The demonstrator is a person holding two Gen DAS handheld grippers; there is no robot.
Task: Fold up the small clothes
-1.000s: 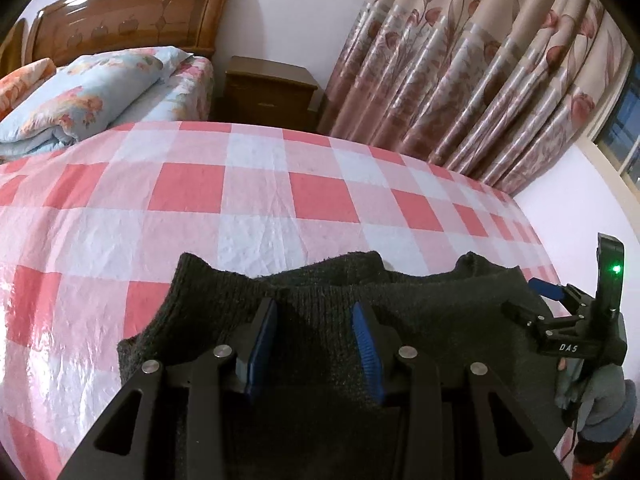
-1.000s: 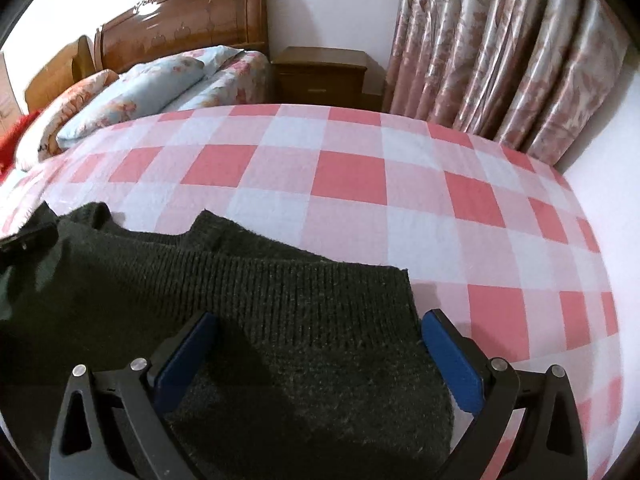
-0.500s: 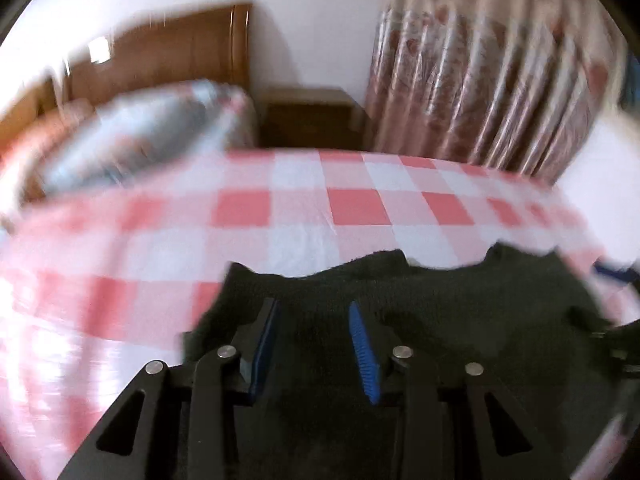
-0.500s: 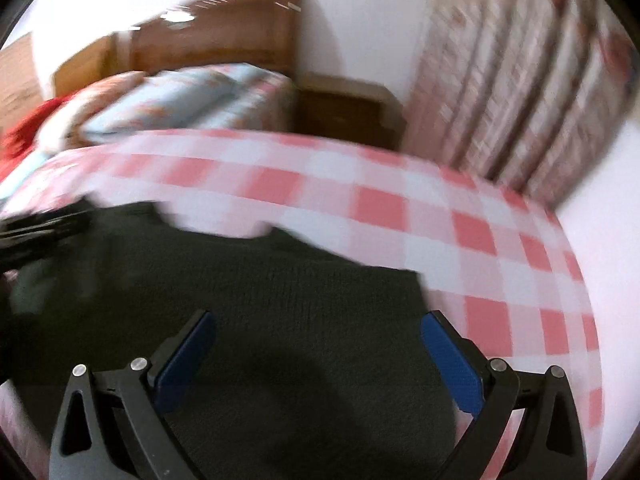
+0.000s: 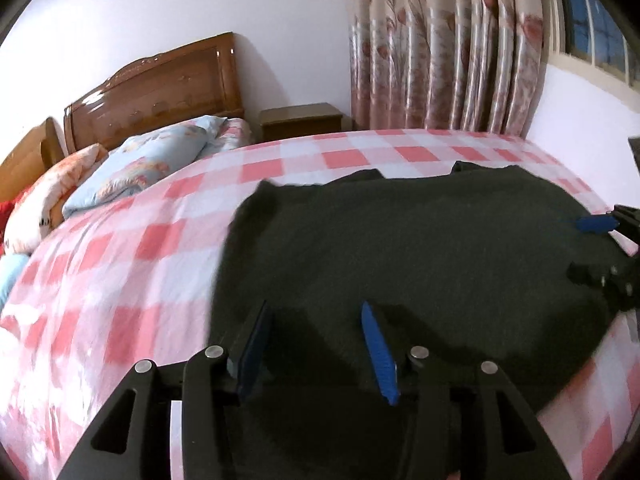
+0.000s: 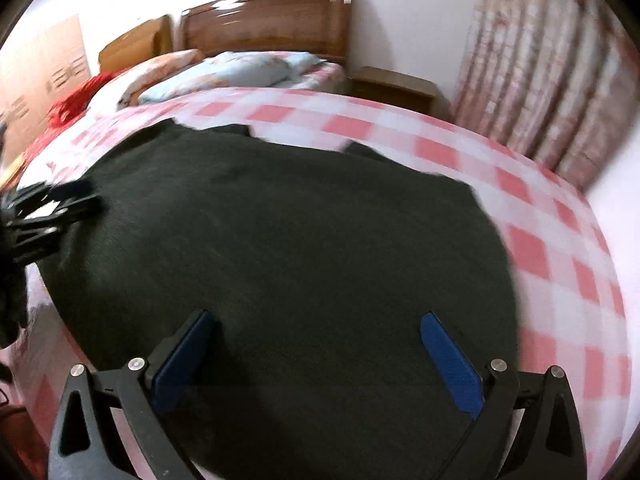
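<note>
Both wrist views (2, close) face headboard (image 5: 156, 84) over garment (image 6: 280, 240).

Dark charcoal, near black, that's the sweater (image 5: 420, 248), plain with no pattern showing. Under it the sheet (image 5: 120, 264) runs in pink-red and white checks. The pads (image 6: 450, 364) on the right gripper (image 6: 316, 360) are bright blue on a black frame; same blue and black on the left gripper (image 5: 316, 348). Glossy orange-brown for the headboard (image 6: 272, 20), brown for the nightstand (image 5: 300, 122). The pillow (image 5: 140, 164) is pale blue with peach flowers. The curtain (image 5: 448, 48) is beige with pink blooms.
</note>
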